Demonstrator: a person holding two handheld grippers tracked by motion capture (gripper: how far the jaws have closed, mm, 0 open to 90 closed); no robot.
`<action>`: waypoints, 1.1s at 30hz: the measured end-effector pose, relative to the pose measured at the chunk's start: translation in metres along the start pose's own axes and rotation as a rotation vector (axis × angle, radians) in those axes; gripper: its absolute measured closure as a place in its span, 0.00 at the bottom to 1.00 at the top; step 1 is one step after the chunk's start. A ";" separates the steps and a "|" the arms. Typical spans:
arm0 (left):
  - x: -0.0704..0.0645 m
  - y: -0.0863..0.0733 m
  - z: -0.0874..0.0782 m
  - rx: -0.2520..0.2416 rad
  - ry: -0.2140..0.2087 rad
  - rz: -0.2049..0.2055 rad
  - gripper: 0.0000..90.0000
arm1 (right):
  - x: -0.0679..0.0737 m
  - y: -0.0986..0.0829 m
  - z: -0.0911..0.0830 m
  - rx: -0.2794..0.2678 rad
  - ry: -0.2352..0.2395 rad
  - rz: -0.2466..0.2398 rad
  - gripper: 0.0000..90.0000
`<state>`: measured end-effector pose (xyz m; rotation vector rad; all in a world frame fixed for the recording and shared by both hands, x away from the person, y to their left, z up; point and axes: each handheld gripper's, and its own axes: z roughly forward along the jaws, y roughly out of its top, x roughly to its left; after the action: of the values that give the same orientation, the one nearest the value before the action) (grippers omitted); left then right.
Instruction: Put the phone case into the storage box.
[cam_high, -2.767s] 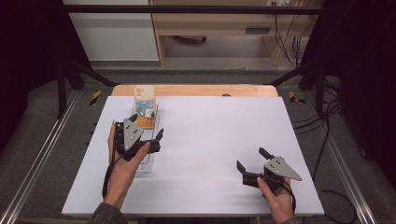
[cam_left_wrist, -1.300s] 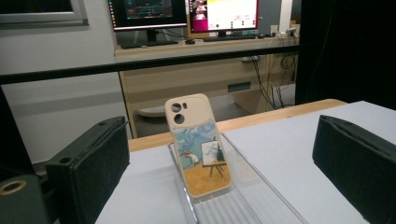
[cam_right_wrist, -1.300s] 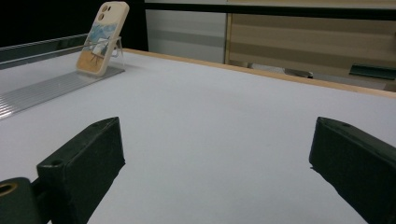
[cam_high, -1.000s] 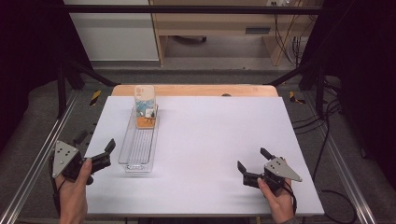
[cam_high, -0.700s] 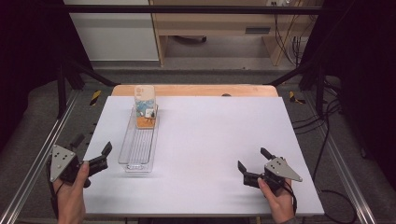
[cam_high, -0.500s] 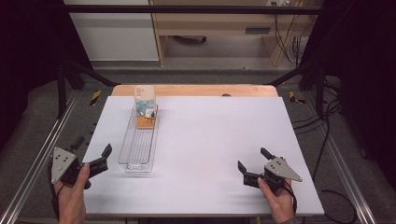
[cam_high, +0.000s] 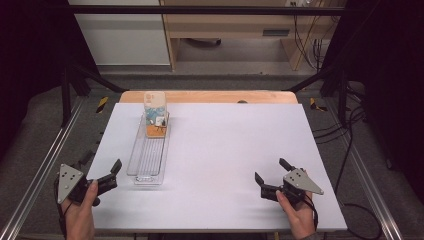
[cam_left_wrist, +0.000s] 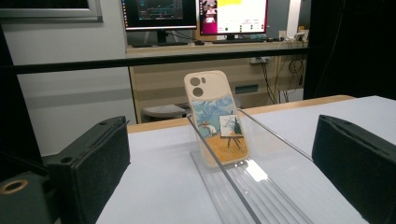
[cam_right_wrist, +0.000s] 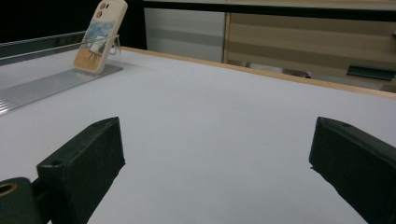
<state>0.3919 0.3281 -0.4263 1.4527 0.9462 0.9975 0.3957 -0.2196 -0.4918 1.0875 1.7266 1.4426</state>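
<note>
The left gripper (cam_high: 107, 177) is held with its jaws spread wide and empty, off the near-left corner of the white table (cam_high: 235, 150). Just ahead of it and slightly to its right, the near end of a clear tray (cam_high: 148, 152) is found, the tray's long axis running straight away from the gripper toward the table's far edge. At the far end of that tray, a phone case (cam_left_wrist: 215, 119) is seen standing upright and tilted back, apparently propped against the tray's end wall, though the contact is hard to make out through the clear plastic. Its painted back is turned toward the gripper. The right gripper (cam_high: 271, 181) is likewise held agape and empty, well apart from the tray, across the table. The left hand is judged much the nearer for any reach along the tray.
</note>
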 end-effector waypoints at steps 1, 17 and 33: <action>-0.001 -0.001 0.000 -0.003 -0.002 -0.001 0.04 | 0.000 0.000 0.000 0.000 -0.001 -0.001 0.03; -0.011 -0.009 0.000 -0.043 -0.031 0.000 0.04 | -0.004 -0.001 -0.001 -0.012 -0.015 -0.022 0.03; -0.028 -0.027 0.005 -0.040 -0.065 0.007 0.04 | -0.014 -0.003 -0.004 -0.027 -0.059 -0.050 0.04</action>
<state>0.3866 0.3023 -0.4556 1.4476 0.8700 0.9632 0.3984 -0.2335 -0.4943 1.0548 1.6771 1.3859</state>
